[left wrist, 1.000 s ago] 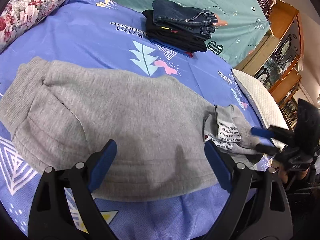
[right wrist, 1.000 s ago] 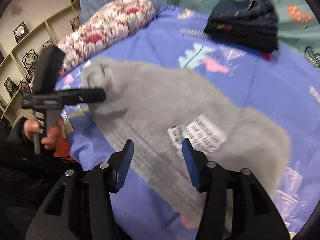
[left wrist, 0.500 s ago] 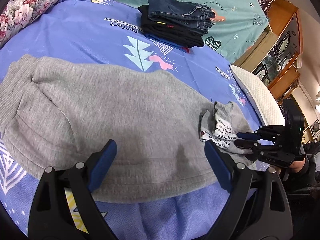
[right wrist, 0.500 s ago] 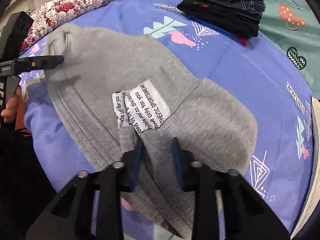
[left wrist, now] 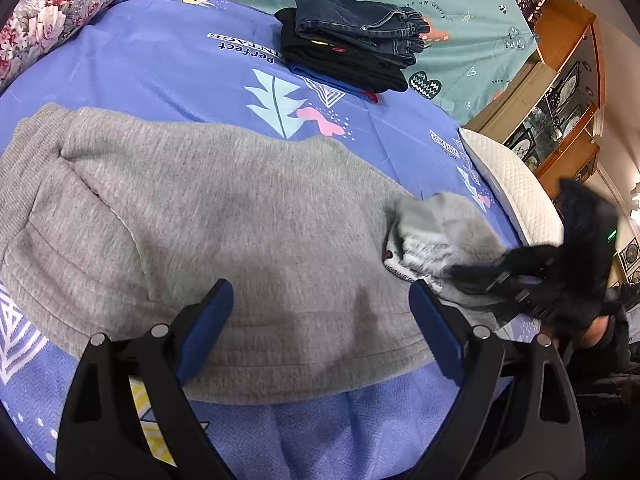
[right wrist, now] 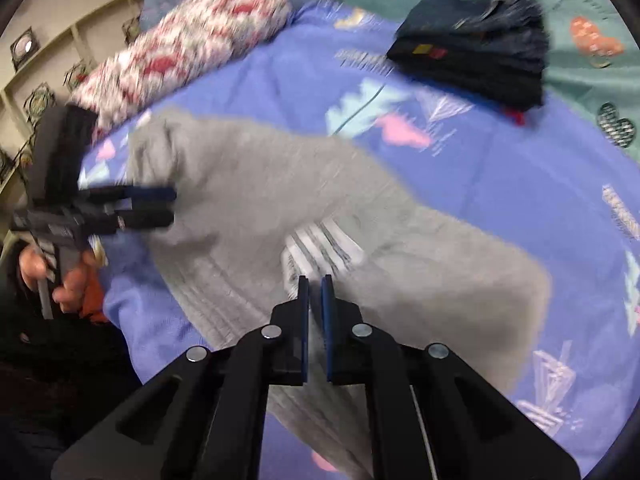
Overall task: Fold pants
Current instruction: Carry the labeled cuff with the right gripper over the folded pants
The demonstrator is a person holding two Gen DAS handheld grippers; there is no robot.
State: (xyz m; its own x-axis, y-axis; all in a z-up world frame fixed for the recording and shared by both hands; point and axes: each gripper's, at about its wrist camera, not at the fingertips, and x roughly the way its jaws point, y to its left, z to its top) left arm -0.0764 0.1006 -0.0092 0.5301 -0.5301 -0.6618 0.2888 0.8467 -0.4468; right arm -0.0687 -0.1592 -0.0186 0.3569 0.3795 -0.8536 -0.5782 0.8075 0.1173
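Grey sweatpants (left wrist: 224, 216) lie flat across the blue bedsheet, waistband at the left. My left gripper (left wrist: 320, 300) is open and empty, hovering over the pants' near edge. My right gripper (right wrist: 315, 292) is shut on the cuff end of the pants (right wrist: 328, 248), beside the white printed label, and lifts it off the sheet. In the left wrist view the right gripper (left wrist: 476, 272) shows at the right, pinching that raised cuff (left wrist: 440, 228). In the right wrist view the left gripper (right wrist: 160, 208) shows at the left by the waistband.
A stack of folded dark jeans and black pants (left wrist: 352, 44) sits at the back of the bed. A floral pillow (left wrist: 52, 12) lies at the far left. A white quilted cushion (left wrist: 516, 192) and wooden shelves (left wrist: 560, 92) stand to the right.
My right gripper has closed on the cuff end and lifted it, moving it up and toward the waistband. The left gripper has stayed open over the near edge.
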